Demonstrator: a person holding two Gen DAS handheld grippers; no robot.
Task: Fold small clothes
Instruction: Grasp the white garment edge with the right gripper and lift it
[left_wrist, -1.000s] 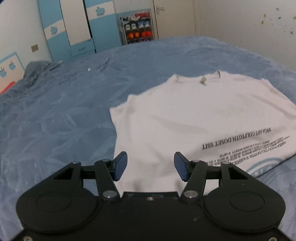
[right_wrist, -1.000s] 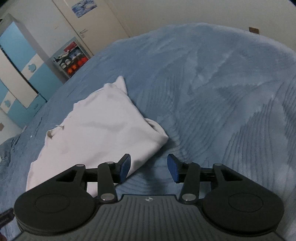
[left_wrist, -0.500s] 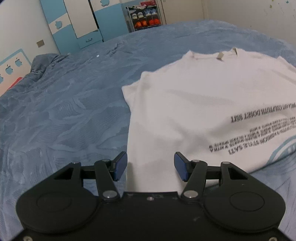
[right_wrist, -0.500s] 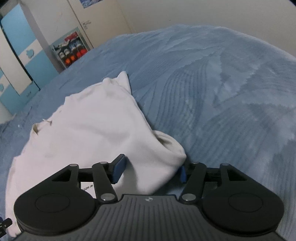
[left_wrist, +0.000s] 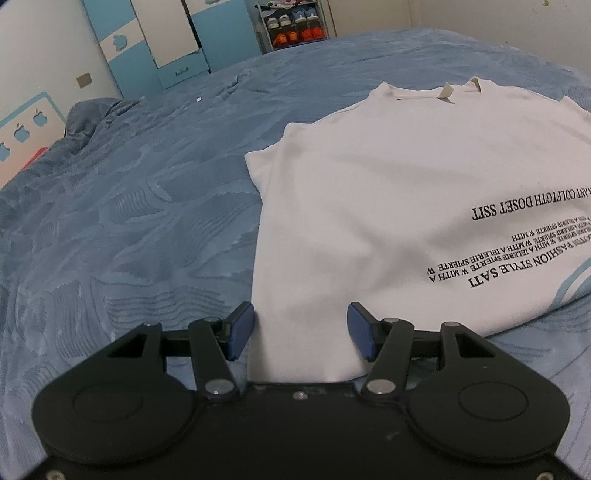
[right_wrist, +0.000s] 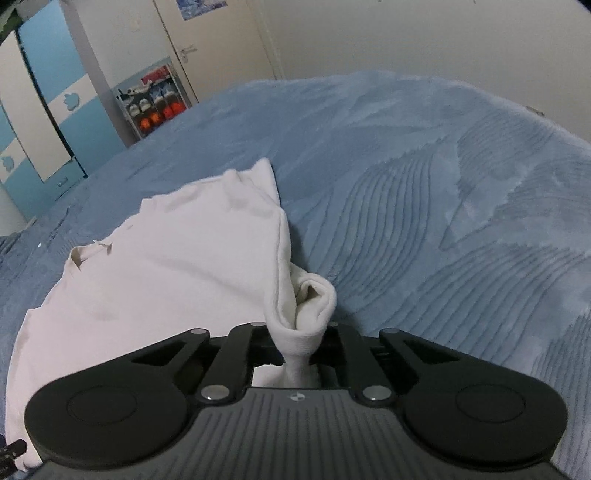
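On a blue bedspread (left_wrist: 129, 229), the right gripper (right_wrist: 295, 354) pinches the white T-shirt (left_wrist: 388, 206) corner while the wide-open left gripper (left_wrist: 301, 328) straddles the other; it should clamp before lifting evenly.

Left wrist view: the camera sits behind the left gripper (left_wrist: 301, 325), low over the blue textured bed cover (left_wrist: 129, 229), and faces along the fingers toward the blue-and-white wardrobe (left_wrist: 162, 40) at the far wall. The white printed T-shirt (left_wrist: 388, 192) lies close ahead.

Right wrist view: the camera sits behind the right gripper (right_wrist: 299, 350), low over the same bed cover (right_wrist: 443, 206), very near the same T-shirt (right_wrist: 184, 266). Both views share the T-shirt, the wardrobe (right_wrist: 40, 122) and the metal shoe rack (left_wrist: 295, 24) (right_wrist: 155, 107).
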